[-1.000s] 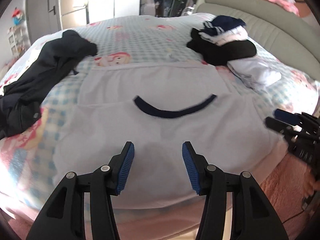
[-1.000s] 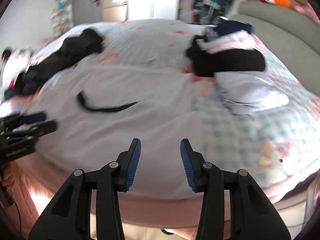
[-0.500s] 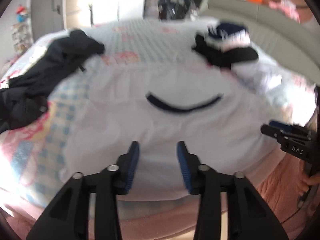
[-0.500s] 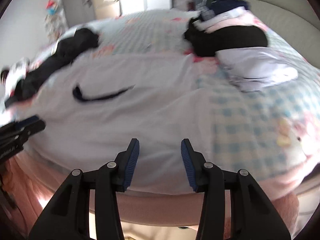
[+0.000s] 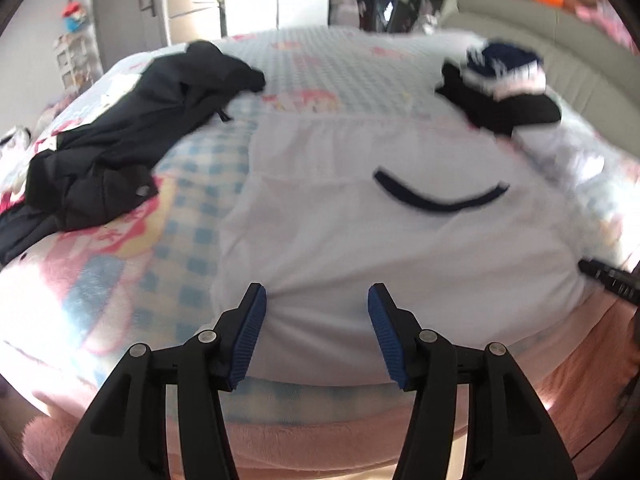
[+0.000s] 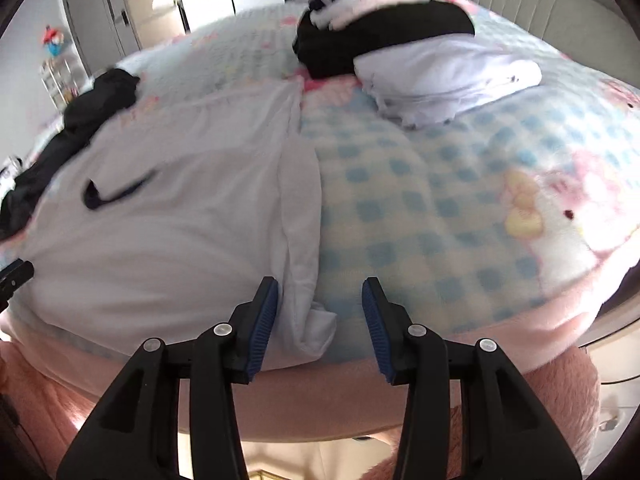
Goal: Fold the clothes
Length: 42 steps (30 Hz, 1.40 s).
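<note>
White shirt (image 5: pixel 360 240) lies flat near bed's (image 6: pixel 460 208) front edge. Left gripper (image 5: pixel 316 308) over its front hem, jaws opening, nothing pinched. Right gripper (image 6: pixel 319 300) wide, straddling shirt's folded side edge w/o pressing it.

Both cameras are looking forward and steeply down along their own fingers, from close over the near edge of the bed (image 5: pixel 120 280). The left wrist view is facing the near left part of the white shirt (image 5: pixel 360 240); the right wrist view is sitting over that shirt's right edge (image 6: pixel 200 200). Both are sharing the shirt, the dark garment (image 5: pixel 120 140) at left and the folded pile (image 6: pixel 400 40) by the headboard. Each is catching the other tool at its side margin.
</note>
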### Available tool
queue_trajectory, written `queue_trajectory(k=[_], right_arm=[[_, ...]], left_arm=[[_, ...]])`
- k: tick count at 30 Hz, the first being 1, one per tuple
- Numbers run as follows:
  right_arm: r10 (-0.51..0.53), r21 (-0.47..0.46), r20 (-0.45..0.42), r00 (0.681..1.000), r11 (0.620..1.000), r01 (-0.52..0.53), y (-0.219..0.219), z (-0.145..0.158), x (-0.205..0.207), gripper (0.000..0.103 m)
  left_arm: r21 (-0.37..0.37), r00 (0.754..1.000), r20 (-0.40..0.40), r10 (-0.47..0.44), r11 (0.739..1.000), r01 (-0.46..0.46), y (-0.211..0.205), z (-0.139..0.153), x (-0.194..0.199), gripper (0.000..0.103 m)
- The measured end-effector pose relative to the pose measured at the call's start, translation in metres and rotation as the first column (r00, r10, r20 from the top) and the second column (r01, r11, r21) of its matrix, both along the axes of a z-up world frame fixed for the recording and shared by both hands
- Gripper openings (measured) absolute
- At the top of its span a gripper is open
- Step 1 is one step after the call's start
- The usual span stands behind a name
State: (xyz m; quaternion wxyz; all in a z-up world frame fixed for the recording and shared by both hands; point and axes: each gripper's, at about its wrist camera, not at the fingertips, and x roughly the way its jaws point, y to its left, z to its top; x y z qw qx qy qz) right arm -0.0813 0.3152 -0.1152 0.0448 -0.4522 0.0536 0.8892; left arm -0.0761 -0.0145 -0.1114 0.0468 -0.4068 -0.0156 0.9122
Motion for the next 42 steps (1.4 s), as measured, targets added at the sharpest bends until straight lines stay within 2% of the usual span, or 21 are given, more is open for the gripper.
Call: queue_trajectory(k=[2, 3, 7, 10, 12, 13, 16, 18, 19, 21, 23, 26, 29, 31, 34, 37, 38, 39, 40, 42], right_arm=[[0.018, 0.020, -0.049, 0.999, 1.000, -0.017, -0.010, 0.011, 0.006, 0.044], [0.030, 0.028, -0.074, 0.997, 0.999, -0.028, -0.017, 0.015, 0.009, 0.044], [0.089, 0.034, -0.047, 0.995, 0.996, -0.088, -0.035, 0.001, 0.002, 0.044], [0.093, 0.062, -0.022, 0.995, 0.994, -0.091, -0.037, -0.014, 0.000, 0.044], [0.080, 0.046, -0.025, 0.997, 0.996, -0.078, -0.030, -0.015, 0.001, 0.044], [0.071, 0.042, -0.027, 0.997, 0.997, -0.070, -0.026, -0.015, 0.002, 0.044], [0.016, 0.022, -0.030, 0.999, 1.000, -0.015, -0.015, -0.016, 0.003, 0.044], [-0.116, 0.035, -0.101, 0.988, 0.992, 0.120, -0.004, -0.003, 0.011, 0.044], [-0.149, 0.025, -0.132, 0.980, 0.988, 0.154, -0.003, 0.004, 0.015, 0.044], [-0.136, -0.025, -0.156, 0.978, 0.991, 0.133, -0.008, 0.011, 0.016, 0.044], [-0.071, 0.004, -0.150, 0.986, 0.997, 0.072, -0.022, 0.010, 0.013, 0.044], [-0.005, 0.058, -0.117, 0.993, 0.998, 0.012, -0.041, -0.003, 0.014, 0.044], [-0.028, 0.095, -0.081, 0.996, 0.995, 0.035, -0.045, -0.017, 0.015, 0.044], [-0.052, 0.103, -0.085, 0.995, 0.993, 0.061, -0.041, -0.015, 0.015, 0.044], [-0.111, 0.106, -0.077, 0.991, 0.987, 0.119, -0.029, -0.014, 0.016, 0.044], [-0.157, 0.053, -0.058, 0.986, 0.986, 0.160, -0.013, -0.016, 0.018, 0.044], [-0.155, 0.074, -0.076, 0.985, 0.984, 0.161, -0.016, -0.012, 0.021, 0.044], [-0.152, 0.096, -0.093, 0.984, 0.982, 0.161, -0.019, -0.009, 0.023, 0.044], [-0.132, 0.147, -0.127, 0.983, 0.978, 0.151, -0.030, -0.002, 0.027, 0.044], [-0.074, 0.168, -0.173, 0.982, 0.980, 0.104, -0.047, 0.007, 0.031, 0.044]], left_arm=[[0.011, 0.999, -0.028, -0.015, 1.000, 0.016, -0.001, 0.005, 0.003, 0.056], [0.025, 1.000, -0.011, -0.013, 1.000, 0.013, -0.005, 0.001, 0.001, 0.056], [0.103, 0.994, 0.100, 0.031, 0.994, -0.041, -0.028, -0.024, -0.014, 0.058], [0.167, 0.992, 0.113, 0.054, 0.983, -0.073, -0.046, -0.028, -0.008, 0.057], [0.114, 0.987, 0.119, 0.106, 0.986, -0.120, -0.056, -0.028, -0.006, 0.059], [0.115, 0.985, 0.120, 0.127, 0.983, -0.141, -0.062, -0.027, -0.005, 0.063], [0.171, 0.980, 0.109, 0.164, 0.969, -0.181, -0.075, -0.025, 0.004, 0.063], [0.160, 0.982, 0.082, 0.170, 0.970, -0.181, -0.071, -0.022, 0.011, 0.062], [0.156, 0.984, 0.063, 0.165, 0.973, -0.173, -0.065, -0.022, 0.015, 0.062], [0.138, 0.989, 0.021, 0.149, 0.979, -0.151, -0.051, -0.019, 0.021, 0.062], [0.110, 0.992, 0.005, 0.124, 0.986, -0.124, -0.041, -0.018, 0.018, 0.062], [0.069, 0.995, 0.040, 0.090, 0.993, -0.093, -0.032, -0.023, 0.006, 0.062], [0.107, 0.989, 0.090, 0.120, 0.986, -0.129, -0.041, -0.032, 0.003, 0.065], [0.138, 0.984, 0.110, 0.141, 0.978, -0.155, -0.047, -0.035, 0.004, 0.066], [0.092, 0.979, 0.104, 0.177, 0.978, -0.187, -0.047, -0.035, 0.009, 0.067], [0.121, 0.968, 0.108, 0.228, 0.963, -0.241, -0.059, -0.033, 0.013, 0.067], [0.119, 0.965, 0.095, 0.243, 0.960, -0.253, -0.060, -0.029, 0.015, 0.067], [0.104, 0.968, 0.065, 0.243, 0.963, -0.249, -0.057, -0.023, 0.017, 0.067], [0.098, 0.977, 0.033, 0.212, 0.972, -0.214, -0.048, -0.016, 0.018, 0.066], [0.096, 0.992, -0.012, 0.123, 0.988, -0.121, -0.027, -0.005, 0.018, 0.066]])
